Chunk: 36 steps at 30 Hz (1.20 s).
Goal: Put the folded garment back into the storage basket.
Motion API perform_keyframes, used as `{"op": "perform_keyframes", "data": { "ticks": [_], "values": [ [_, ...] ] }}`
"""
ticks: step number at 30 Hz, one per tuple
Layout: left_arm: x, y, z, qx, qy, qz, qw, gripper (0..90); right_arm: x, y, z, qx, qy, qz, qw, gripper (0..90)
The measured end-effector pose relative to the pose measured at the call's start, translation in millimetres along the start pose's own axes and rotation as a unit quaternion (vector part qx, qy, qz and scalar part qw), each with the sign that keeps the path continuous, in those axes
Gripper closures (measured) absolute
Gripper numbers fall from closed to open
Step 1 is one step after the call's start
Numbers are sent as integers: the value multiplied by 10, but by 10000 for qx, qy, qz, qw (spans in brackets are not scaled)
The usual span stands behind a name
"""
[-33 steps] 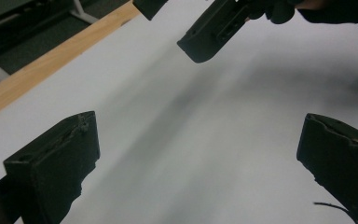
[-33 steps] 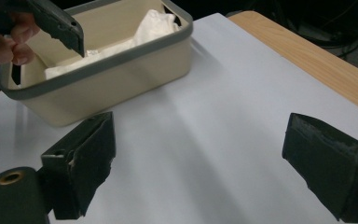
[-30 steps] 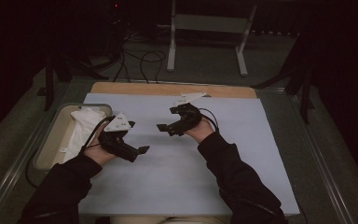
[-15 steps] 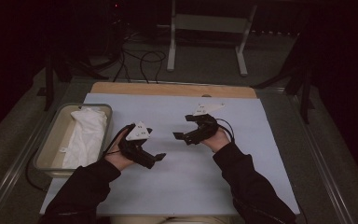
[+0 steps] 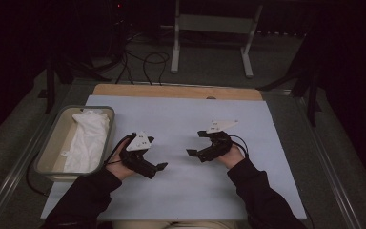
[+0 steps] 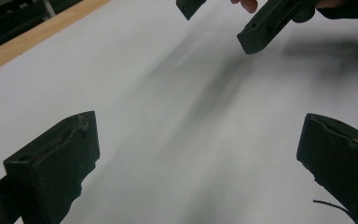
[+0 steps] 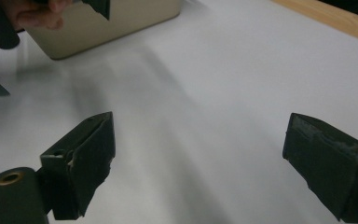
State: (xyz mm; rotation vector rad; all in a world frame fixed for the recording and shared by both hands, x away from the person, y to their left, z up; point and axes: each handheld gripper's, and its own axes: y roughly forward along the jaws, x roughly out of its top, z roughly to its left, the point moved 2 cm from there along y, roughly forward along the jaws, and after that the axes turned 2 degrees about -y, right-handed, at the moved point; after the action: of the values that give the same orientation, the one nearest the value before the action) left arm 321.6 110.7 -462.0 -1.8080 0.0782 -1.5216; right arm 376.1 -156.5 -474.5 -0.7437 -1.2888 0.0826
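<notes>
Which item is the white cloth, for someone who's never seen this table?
Start at the pale blue table cover and go to its left edge, where a shallow beige bin sits. The white cloth lies crumpled inside it, along its right side. It is the only soft, white thing there.

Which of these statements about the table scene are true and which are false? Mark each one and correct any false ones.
1. Both grippers have open jaws. True.
2. The white cloth lies inside the bin. True.
3. The left gripper grips the cloth. False: its jaws are open over the bare white sheet.
4. The bin stands nearest the right gripper. False: it stands at the left edge, nearest the left gripper.
</notes>
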Motion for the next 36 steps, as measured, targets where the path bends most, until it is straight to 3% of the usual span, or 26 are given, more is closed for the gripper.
{"op": "perform_keyframes", "data": {
  "ticks": [11,20,24,36],
  "values": [
    [-162,-105,-51,38,51,86,9999,1,-275,-102,28,-98,23,123,9999,92],
    [-340,-176,-87,32,-31,110,9999,1,-514,-241,85,-142,154,149,9997,91],
    [-444,-215,-118,23,-39,130,9999,1,-617,-337,148,-236,94,200,9995,91],
    [-686,-261,-274,36,-45,199,9998,1,-857,-597,274,-372,258,170,9988,91]
  ]
}}
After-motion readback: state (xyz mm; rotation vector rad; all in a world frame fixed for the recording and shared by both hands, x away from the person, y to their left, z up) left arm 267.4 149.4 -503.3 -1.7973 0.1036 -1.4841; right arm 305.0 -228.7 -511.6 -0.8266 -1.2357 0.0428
